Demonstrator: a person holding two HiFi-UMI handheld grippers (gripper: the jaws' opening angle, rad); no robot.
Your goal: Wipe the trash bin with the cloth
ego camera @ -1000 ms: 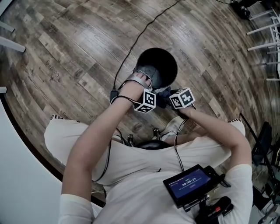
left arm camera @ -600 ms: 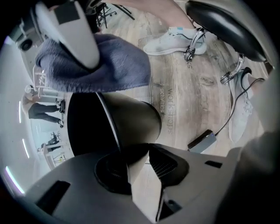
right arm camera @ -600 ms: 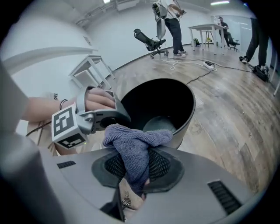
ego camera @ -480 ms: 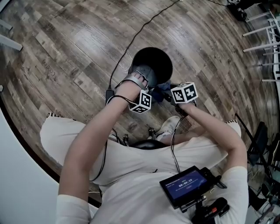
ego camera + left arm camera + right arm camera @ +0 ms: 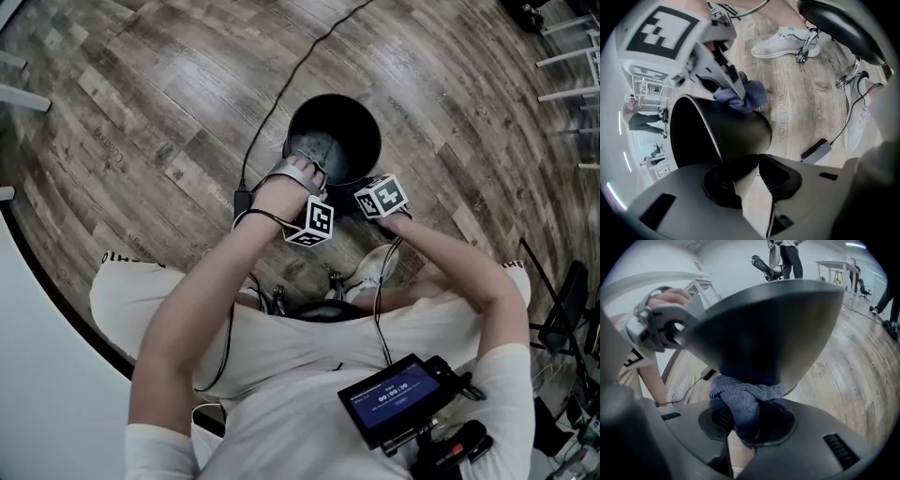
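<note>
A black round trash bin point(image 5: 333, 141) stands on the wooden floor in front of the person's knees. My left gripper point(image 5: 305, 171) sits on its near rim. In the left gripper view the bin's rim point(image 5: 710, 140) runs down between the jaws of that gripper point(image 5: 757, 161), which have just been closing and now pinch it. My right gripper point(image 5: 750, 423) is shut on a bunched blue cloth point(image 5: 745, 401) and holds it against the bin's outer wall point(image 5: 773, 329). The left gripper view shows the cloth point(image 5: 747, 96) pressed on the wall under the right gripper point(image 5: 717, 70).
A black cable point(image 5: 281, 103) crosses the floor to an adapter point(image 5: 242, 202) beside the bin. White shoes point(image 5: 370, 272) and a dark stool seat point(image 5: 843, 28) are close behind. A screen device point(image 5: 398, 398) hangs at the chest. White furniture legs point(image 5: 572, 56) stand far right.
The right gripper with the cloth has slid lower along the bin's near side, and the cloth is now mostly hidden under its cube. The left gripper stays at the rim.
</note>
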